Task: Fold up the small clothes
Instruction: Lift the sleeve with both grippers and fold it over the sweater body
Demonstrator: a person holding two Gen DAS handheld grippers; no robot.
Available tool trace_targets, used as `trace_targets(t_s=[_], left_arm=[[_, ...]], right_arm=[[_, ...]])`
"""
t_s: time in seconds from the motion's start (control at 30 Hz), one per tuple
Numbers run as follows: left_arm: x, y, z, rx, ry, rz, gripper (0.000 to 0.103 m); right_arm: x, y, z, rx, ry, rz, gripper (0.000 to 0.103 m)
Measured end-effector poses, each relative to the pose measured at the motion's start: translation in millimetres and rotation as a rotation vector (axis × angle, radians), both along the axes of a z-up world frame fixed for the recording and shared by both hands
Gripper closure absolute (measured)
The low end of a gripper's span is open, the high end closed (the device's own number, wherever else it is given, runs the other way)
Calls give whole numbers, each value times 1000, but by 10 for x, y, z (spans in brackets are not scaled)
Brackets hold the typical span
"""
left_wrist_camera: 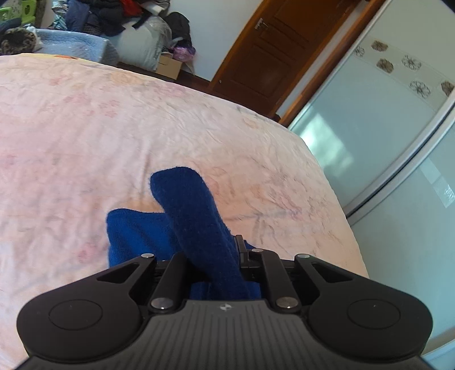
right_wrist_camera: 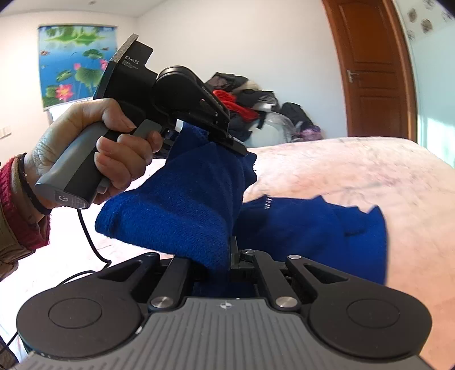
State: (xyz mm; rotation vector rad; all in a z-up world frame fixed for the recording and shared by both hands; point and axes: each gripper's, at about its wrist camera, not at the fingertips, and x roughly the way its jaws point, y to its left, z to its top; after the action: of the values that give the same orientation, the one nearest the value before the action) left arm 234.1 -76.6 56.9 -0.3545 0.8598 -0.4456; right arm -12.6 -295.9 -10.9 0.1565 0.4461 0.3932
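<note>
One clothes heap point(left_wrist_camera: 113, 17) beyond bed point(left_wrist_camera: 85, 128)

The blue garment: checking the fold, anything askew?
Yes. The blue garment is bunched, not flat: both the left hand-held gripper and right hand-held gripper hold it lifted off the pink bedsheet.

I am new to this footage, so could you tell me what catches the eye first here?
A deep blue knitted garment stands out, clamped by both grippers above the pink bedspread. In the right wrist view, a hand grips the left gripper at centre left, with a lotus poster on the wall behind.
</note>
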Motion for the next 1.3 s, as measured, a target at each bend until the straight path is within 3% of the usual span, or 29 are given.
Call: trace_targets(t_s=[0.57,0.7,0.87,0.97,1.03,1.1,1.2,1.3], left_arm=[[75,-912,-369,133,15,-96,91],[116,-1014,-426,144,-1,-103,91],[166,-1089,-399,142,-26,-88,87],[201,-1098,-368,121,-50,-66,73],[207,-1084,-327,92,-87,-47,41],[188,-1060,-266,73,-146,-18,28],[198,-1033,-193,85,-190,-4,27],[216,-947,-182,108,-181,20,27]], right_arm=[[81,-662,-409,293,197,-76,97],[103,-740,-523,330,253,-95,84],[164,-869,-666,427,308,-106,84],[190,-933,-738,478,332,-115,84],[191,-962,-769,501,343,-121,78],[205,-981,-802,520,352,-122,77],[182,-1019,-834,553,363,-117,72],[139,-1059,-819,557,366,-124,71]])
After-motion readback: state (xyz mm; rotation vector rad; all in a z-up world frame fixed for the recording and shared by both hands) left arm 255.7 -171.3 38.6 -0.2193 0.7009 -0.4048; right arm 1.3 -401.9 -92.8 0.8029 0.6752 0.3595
